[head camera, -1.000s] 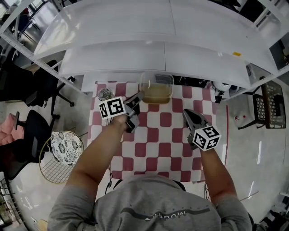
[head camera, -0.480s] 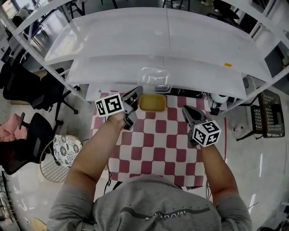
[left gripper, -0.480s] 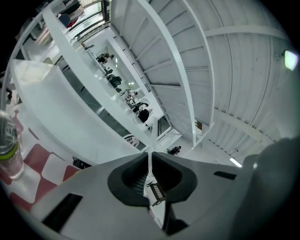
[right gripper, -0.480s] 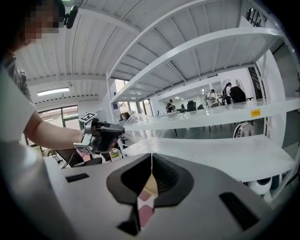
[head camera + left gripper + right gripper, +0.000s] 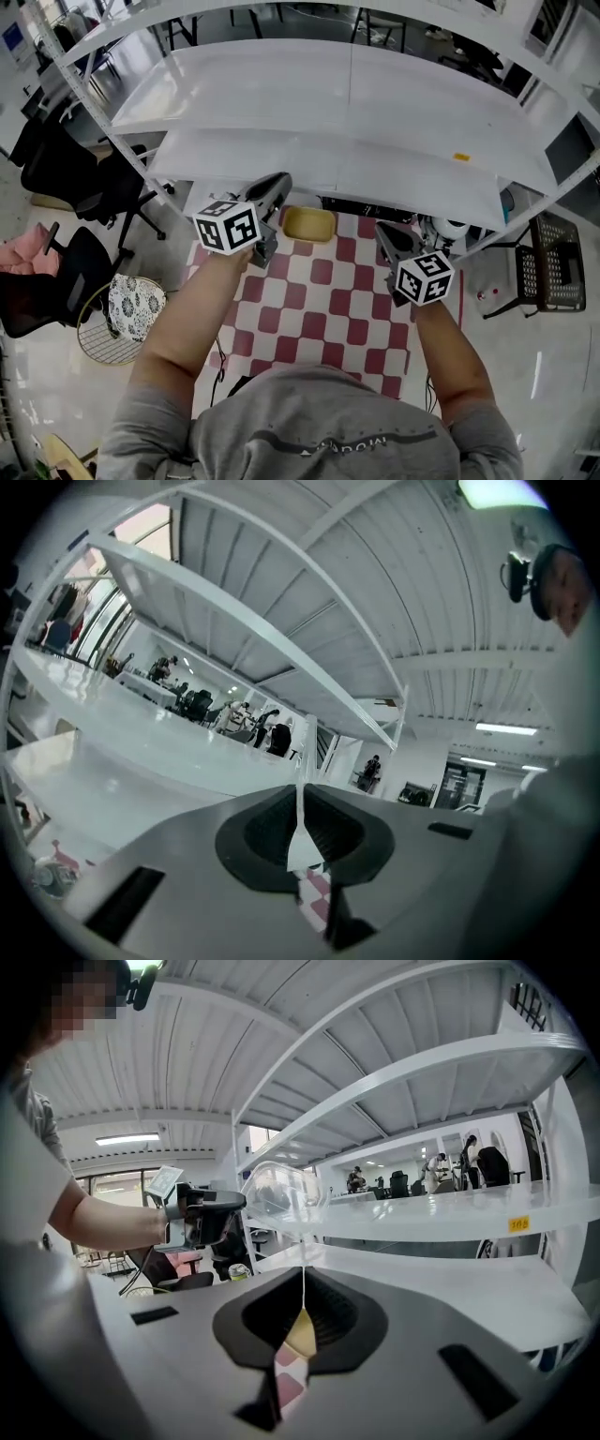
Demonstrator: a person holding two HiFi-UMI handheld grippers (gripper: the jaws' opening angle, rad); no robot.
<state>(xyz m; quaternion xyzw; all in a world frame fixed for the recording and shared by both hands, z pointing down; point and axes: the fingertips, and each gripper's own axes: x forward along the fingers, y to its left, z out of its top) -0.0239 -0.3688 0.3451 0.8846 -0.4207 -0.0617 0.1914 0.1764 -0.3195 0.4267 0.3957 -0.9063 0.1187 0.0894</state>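
A shallow yellow container (image 5: 309, 223) stands uncovered at the far edge of the red-and-white checked cloth (image 5: 328, 300). My left gripper (image 5: 275, 183) is raised above and left of it, shut on a clear plastic lid (image 5: 281, 1194), which shows held up in the air in the right gripper view. That lid hardly shows in the head view. In the left gripper view the jaws (image 5: 300, 803) are shut, with a thin pale edge rising from between them. My right gripper (image 5: 382, 234) hovers over the cloth's right side, shut and holding nothing.
White shelves (image 5: 347, 94) run across just behind the cloth. A small bottle (image 5: 237, 1271) stands at the cloth's left. Black office chairs (image 5: 56, 159) and a wire basket with a patterned cushion (image 5: 127, 314) are at the left; a black wire basket (image 5: 553, 262) is at the right.
The left gripper has lifted the clear lid off the yellow container and carried it higher. The right gripper has barely moved. The head view has tilted up toward the shelves.
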